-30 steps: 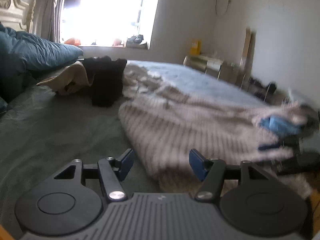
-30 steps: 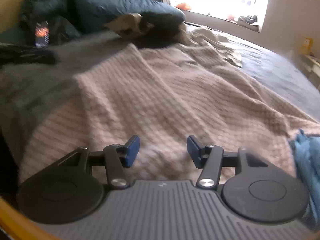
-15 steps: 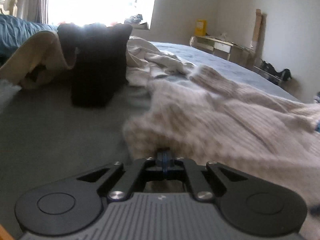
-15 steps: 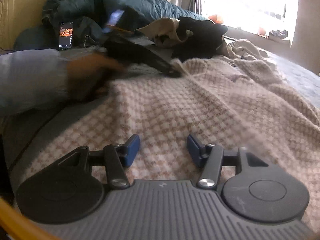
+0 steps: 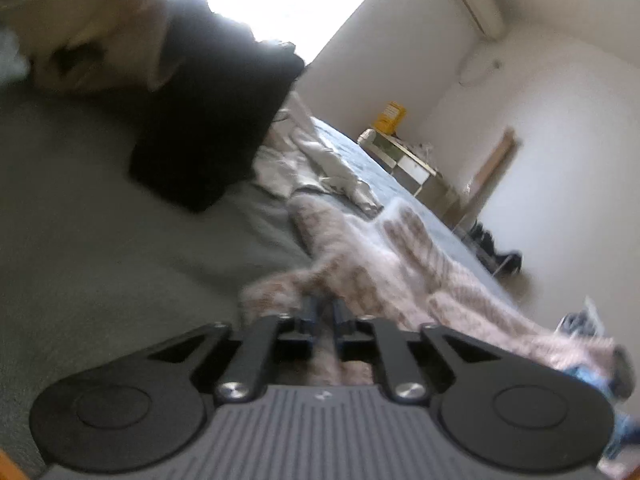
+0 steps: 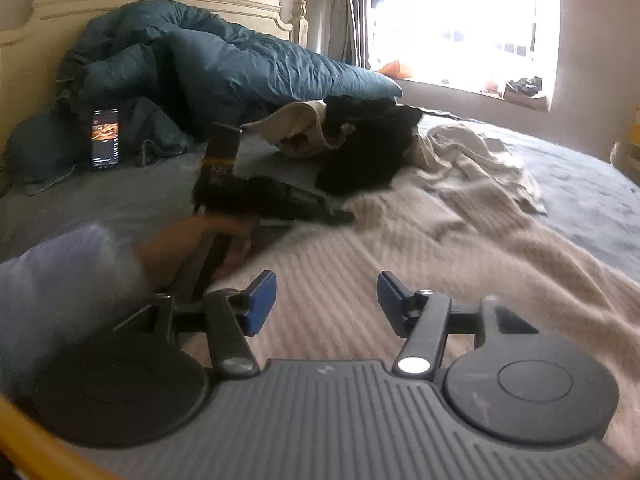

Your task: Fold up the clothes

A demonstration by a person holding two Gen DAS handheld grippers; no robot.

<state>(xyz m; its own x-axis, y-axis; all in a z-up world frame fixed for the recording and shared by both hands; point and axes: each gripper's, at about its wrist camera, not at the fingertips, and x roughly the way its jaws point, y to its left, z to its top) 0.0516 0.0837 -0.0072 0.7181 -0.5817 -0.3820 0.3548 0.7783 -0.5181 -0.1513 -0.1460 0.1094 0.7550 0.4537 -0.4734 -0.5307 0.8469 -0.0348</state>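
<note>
A grey-sheeted bed [image 6: 580,184] carries a beige knit sweater [image 6: 400,248], black garment [image 6: 368,152], teal duvet [image 6: 224,60] and phone [image 6: 105,138].

No legible text; phone [image 6: 105,138] screen & yellow box [image 5: 389,115] too blurry

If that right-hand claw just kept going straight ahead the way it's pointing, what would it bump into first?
Most likely the beige knit sweater spread directly ahead of the open right gripper. Farther along that line lies the black garment, though depth is hard to judge.
</note>
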